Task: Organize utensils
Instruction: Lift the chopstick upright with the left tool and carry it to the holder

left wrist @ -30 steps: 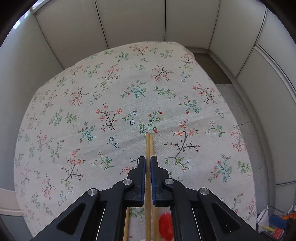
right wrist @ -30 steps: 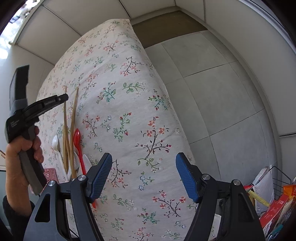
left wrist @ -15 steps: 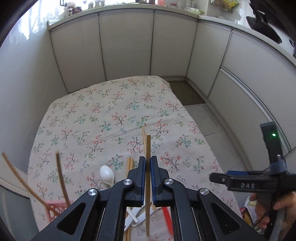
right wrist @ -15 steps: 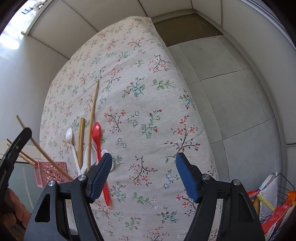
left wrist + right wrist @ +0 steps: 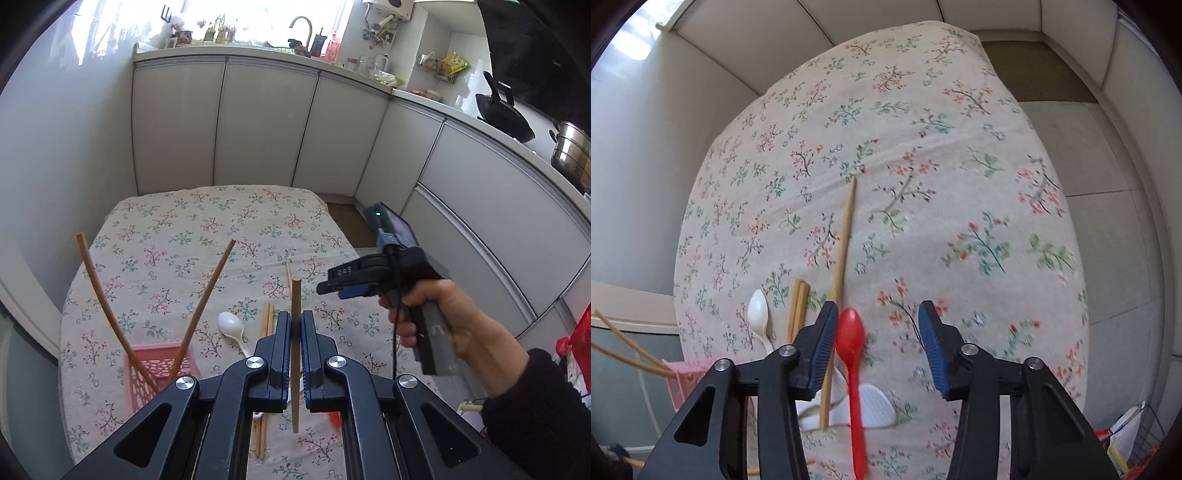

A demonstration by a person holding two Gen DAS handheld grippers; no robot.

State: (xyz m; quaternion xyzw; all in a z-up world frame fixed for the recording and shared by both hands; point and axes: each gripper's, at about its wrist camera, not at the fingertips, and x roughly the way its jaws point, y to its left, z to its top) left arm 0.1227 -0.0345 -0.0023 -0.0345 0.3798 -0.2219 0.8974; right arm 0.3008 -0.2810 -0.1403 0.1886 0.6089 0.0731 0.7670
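Chopstick (image 5: 295,332) stands upright in the left wrist view, pinched between the closed fingers of the left gripper (image 5: 295,328), its blunt top above the fingertips and its lower end hanging clear of the floral tablecloth (image 5: 207,236). Taking the pink basket (image 5: 155,363) as landmark: it sits on the cloth to the left of the gripper, and two brown chopsticks (image 5: 205,295) lean out of it, splayed apart. Right of the basket lies a white spoon (image 5: 232,326), bowl pointing away, and just beyond that a pair of chopsticks (image 5: 266,325) lying side by side. Farther right of the basket, above the cloth, the person's right hand (image 5: 443,321) grips the handle of the right gripper (image 5: 332,286); from this angle I cannot tell how wide its tongs stand.

In the right wrist view the right gripper (image 5: 878,350) is spread wide and holds nothing. The basket (image 5: 683,380) shows at the lower left edge. To its right lie the white spoon (image 5: 759,314), then the pair of chopsticks (image 5: 798,310), then a single long chopstick (image 5: 840,273) reaching far up the cloth. A red spoon (image 5: 851,354) lies farthest from the basket, between the spread fingers and close to the left one, its handle crossing a white flat utensil (image 5: 871,410).
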